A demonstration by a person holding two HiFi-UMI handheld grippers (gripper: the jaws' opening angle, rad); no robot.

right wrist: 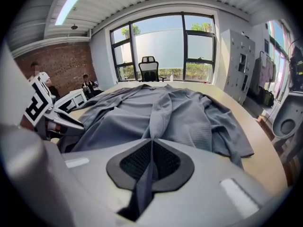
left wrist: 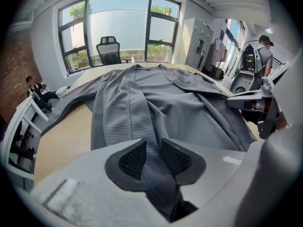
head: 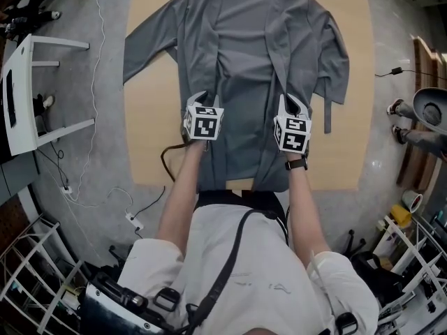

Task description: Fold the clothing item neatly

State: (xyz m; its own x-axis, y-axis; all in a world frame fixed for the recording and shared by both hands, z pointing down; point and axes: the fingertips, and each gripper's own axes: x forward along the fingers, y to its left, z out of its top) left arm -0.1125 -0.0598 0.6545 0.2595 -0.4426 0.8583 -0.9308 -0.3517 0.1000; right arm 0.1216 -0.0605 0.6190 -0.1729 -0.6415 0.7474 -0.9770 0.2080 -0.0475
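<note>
Grey robe (head: 244, 68), waffle-textured cloth, one item. Laid out flat on its back along the surface (head: 157, 138), collar at the far end, hem at the near edge by the person's waist. Both sleeves are spread to the sides. Both front panels are turned inward, leaving a strip of the inner back showing down the middle. A narrow belt strip (head: 327, 110) hangs down by the right sleeve.

Left gripper (head: 202, 98): set on the left front panel's edge, near the hem. Its fingers (left wrist: 132, 160) stand partly apart, clamped on a thick fold of the robe that fills the gap between them.

Right gripper (head: 292, 105): set on the right front panel's edge, level with the left. Its fingers (right wrist: 137, 162) are pressed together on a thin fold of the robe.

Surface: pale wood, large, plain top, bare strips on both sides of the robe.

Floor (head: 105, 152): grey, speckled. White cables (head: 98, 82) trail across it at the left, beside a white frame (head: 28, 96).

Room: wide dark-framed windows (left wrist: 118, 27) at the far end with greenery outside. A black office chair (left wrist: 109, 51) stands in front of them. Brick wall (right wrist: 57, 65) on one side, white lockers (right wrist: 235, 60) on the other, a strip light (right wrist: 70, 4) on the ribbed ceiling.
</note>
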